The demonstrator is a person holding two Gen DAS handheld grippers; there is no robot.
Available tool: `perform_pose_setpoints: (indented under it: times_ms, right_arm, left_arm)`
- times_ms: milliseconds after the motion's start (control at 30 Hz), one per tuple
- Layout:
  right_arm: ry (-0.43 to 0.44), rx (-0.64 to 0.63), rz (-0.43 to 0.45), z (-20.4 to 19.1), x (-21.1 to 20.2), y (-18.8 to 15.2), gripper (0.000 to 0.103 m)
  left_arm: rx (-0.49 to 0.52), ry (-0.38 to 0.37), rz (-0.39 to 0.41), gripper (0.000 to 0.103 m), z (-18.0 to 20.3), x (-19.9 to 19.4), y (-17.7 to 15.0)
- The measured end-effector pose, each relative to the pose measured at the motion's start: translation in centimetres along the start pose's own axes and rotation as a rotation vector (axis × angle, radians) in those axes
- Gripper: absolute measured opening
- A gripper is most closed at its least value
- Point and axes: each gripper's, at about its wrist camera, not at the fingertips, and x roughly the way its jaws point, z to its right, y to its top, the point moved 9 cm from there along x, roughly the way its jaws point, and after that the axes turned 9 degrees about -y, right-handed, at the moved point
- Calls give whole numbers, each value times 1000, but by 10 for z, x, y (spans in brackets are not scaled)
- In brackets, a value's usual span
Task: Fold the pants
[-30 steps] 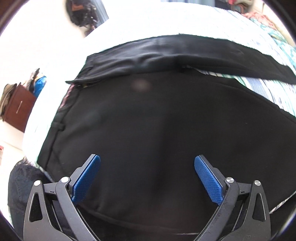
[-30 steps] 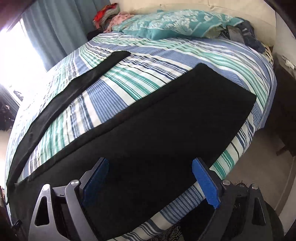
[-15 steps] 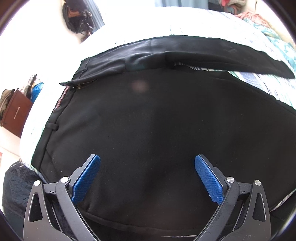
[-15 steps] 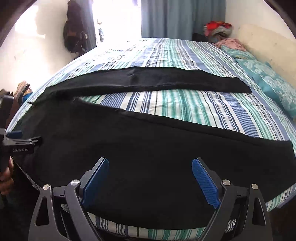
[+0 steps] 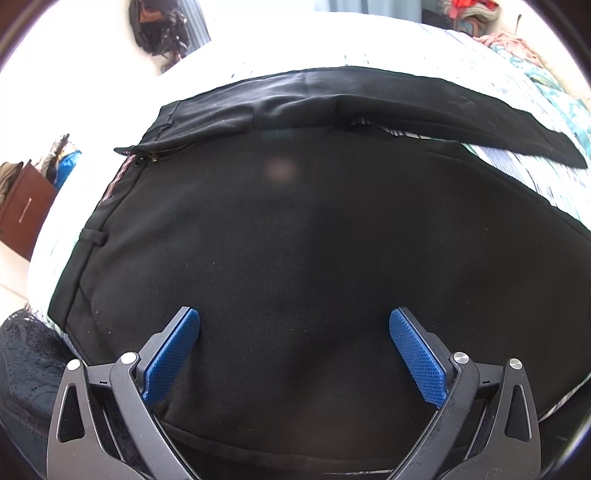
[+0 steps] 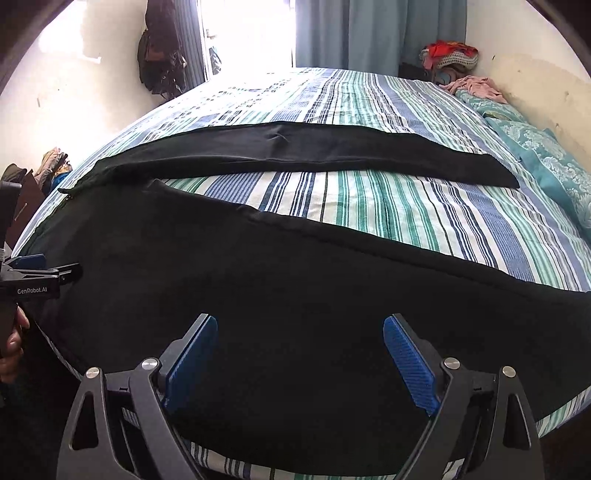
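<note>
Black pants lie spread flat on a striped bed, legs apart in a V. The near leg runs along the bed's front edge and the far leg stretches across the middle. In the left wrist view the waistband with its open zipper sits at the left, and the seat of the pants fills the frame. My left gripper hovers open over the seat, empty. My right gripper hovers open above the near leg, holding nothing. The left gripper shows at the far left of the right wrist view.
A teal pillow and a pink cloth lie at the bed's right end. Piled clothes sit in the far corner by blue curtains. Bags hang on the wall. A brown box stands on the floor at left.
The right gripper swung left and rolled, its view turning from the pillow end of the bed to face squarely across the pants. The left gripper stayed nearly still.
</note>
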Motion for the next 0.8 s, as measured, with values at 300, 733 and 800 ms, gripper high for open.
perform_pose_setpoints:
  times_ms: [300,733,800]
  right_arm:
    - [23,1,-7,-3,3,2,91]
    - [34,34,-26,1,8,2,91]
    - [36,28,-27,0,8,2,91]
  left_arm:
    - [-17,14,-5,103,2,-1,-3]
    - [-14,14,11,103,3,-3,-5]
    - [-14,14,13,103,3,-3,-5]
